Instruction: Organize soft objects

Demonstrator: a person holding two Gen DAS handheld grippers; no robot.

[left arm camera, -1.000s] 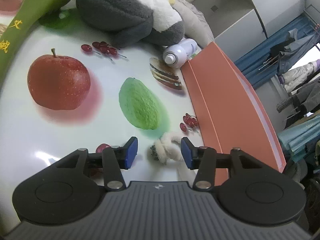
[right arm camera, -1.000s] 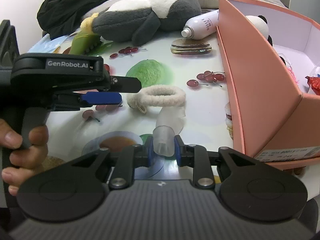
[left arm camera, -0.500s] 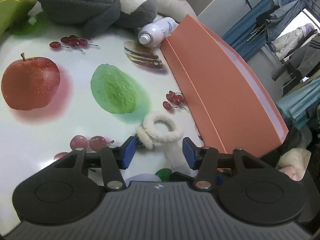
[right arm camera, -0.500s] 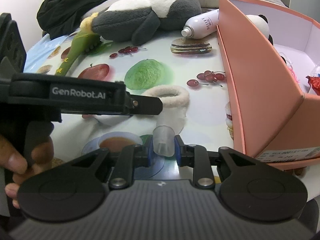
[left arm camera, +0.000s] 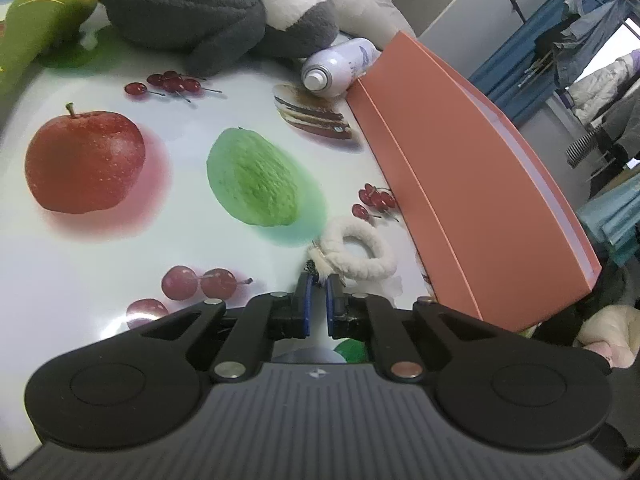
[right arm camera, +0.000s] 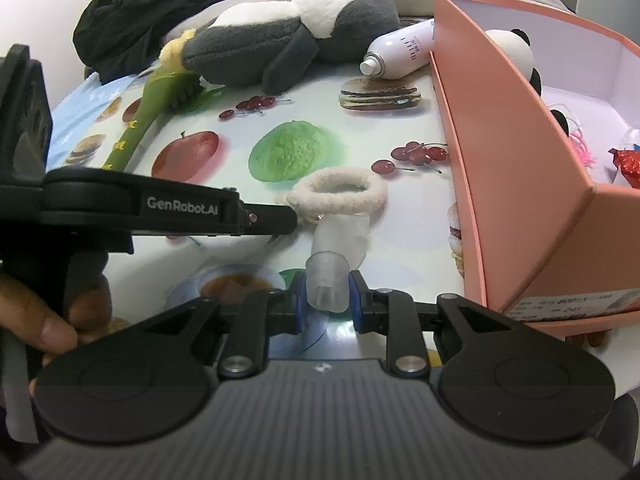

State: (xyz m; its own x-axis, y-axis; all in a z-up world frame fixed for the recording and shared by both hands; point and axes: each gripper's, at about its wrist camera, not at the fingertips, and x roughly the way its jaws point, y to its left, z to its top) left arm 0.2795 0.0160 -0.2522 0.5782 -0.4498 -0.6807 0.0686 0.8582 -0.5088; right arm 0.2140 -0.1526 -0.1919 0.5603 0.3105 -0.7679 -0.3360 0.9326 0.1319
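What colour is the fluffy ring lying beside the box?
Cream-white fluffy ring; clearest in the right wrist view.

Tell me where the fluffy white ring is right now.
The fluffy white ring lies on the fruit-print table, beside the pink box and just below the printed green fruit, with the closing left gripper at its near edge.

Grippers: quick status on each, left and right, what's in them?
Left gripper: fingers closing on the near edge of the fluffy white ring.
Right gripper: closed on the translucent tube.
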